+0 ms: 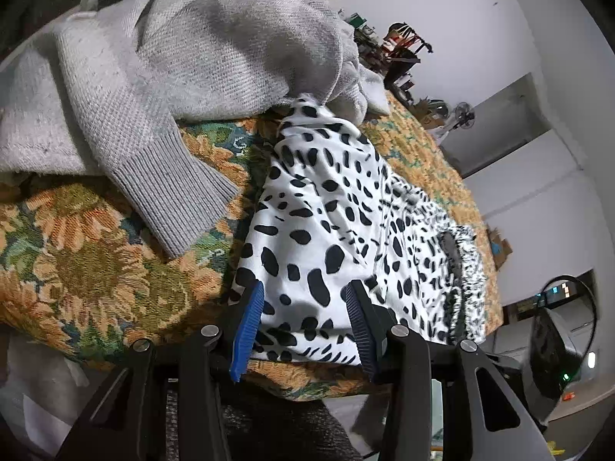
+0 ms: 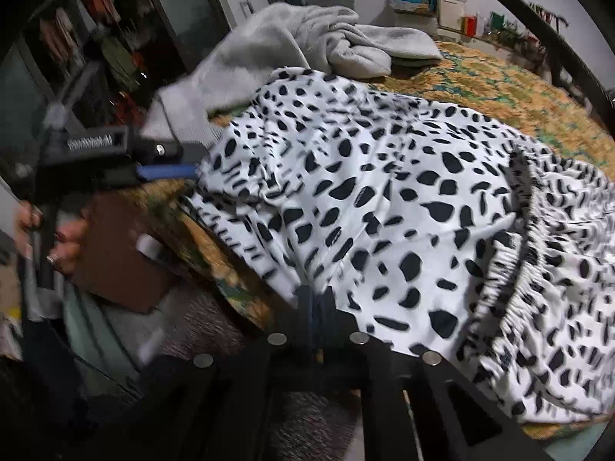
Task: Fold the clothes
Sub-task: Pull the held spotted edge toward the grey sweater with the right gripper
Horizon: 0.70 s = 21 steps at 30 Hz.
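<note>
A white garment with black spots (image 1: 334,207) lies spread on a sunflower-patterned table cover (image 1: 96,269); its gathered elastic waistband (image 2: 526,253) shows in the right wrist view. My left gripper (image 1: 303,299) is open, its blue pads (image 1: 250,322) on either side of the garment's near hem at the table edge. It also shows in the right wrist view (image 2: 165,171), at the garment's left corner. My right gripper (image 2: 313,303) is shut on the spotted garment's (image 2: 365,192) near edge.
A grey knit sweater (image 1: 173,57) lies crumpled behind the spotted garment, one ribbed cuff (image 1: 180,199) hanging toward me. The table's front edge (image 1: 307,380) is right at the grippers. Cluttered shelves, plants and a fan stand beyond the table.
</note>
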{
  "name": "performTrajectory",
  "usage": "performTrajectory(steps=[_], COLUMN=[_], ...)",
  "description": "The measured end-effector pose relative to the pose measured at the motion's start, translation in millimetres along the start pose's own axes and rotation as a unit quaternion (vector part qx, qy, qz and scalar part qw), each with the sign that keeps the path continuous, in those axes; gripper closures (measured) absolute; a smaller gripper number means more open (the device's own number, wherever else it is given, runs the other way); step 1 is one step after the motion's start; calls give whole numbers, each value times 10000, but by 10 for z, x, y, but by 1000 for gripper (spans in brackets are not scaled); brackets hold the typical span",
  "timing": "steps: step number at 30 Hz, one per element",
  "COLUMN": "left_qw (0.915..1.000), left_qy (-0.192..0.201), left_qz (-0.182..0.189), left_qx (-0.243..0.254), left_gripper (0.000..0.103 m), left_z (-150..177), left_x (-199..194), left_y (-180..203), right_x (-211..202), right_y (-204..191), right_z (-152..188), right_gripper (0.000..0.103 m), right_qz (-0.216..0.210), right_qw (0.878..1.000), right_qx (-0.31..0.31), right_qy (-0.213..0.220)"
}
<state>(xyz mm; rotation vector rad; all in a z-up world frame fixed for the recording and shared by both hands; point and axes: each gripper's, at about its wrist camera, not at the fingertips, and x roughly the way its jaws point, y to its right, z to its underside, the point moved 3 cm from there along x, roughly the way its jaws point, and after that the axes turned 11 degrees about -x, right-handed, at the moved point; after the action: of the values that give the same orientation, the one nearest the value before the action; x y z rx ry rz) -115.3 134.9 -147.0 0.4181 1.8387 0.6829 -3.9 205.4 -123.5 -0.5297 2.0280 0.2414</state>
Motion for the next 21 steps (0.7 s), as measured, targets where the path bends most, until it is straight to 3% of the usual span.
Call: performTrajectory(steps=[1, 2, 7, 10, 15, 21], left_qw=[10000, 9998, 9988, 9988, 9980, 9989], left_qy=[27, 55, 177, 123, -10, -160], left_qz=[-78, -156, -402, -440, -609, -437], left_qx=[32, 64, 199, 183, 155, 81], left_gripper=[57, 57, 57, 57, 57, 56], left_z=[2, 5, -17, -32, -120, -145], left_x=[-1, -3, 35, 88, 203, 191], left_y=[7, 15, 55, 43, -24, -73], right_x=[-38, -86, -283, -171, 246, 673], right_y=[-9, -13, 64, 122, 114, -163], right_z=[-13, -39, -365, -681, -1342, -2147], right_gripper=[52, 50, 52, 52, 50, 38], right_qz=[99, 182, 481, 639, 1042, 881], right_qw=[9999, 9998, 9969, 9952, 9921, 9914], right_qx=[-35, -77, -172, -248, -647, -962], right_qy=[30, 99, 603, 705, 264, -138])
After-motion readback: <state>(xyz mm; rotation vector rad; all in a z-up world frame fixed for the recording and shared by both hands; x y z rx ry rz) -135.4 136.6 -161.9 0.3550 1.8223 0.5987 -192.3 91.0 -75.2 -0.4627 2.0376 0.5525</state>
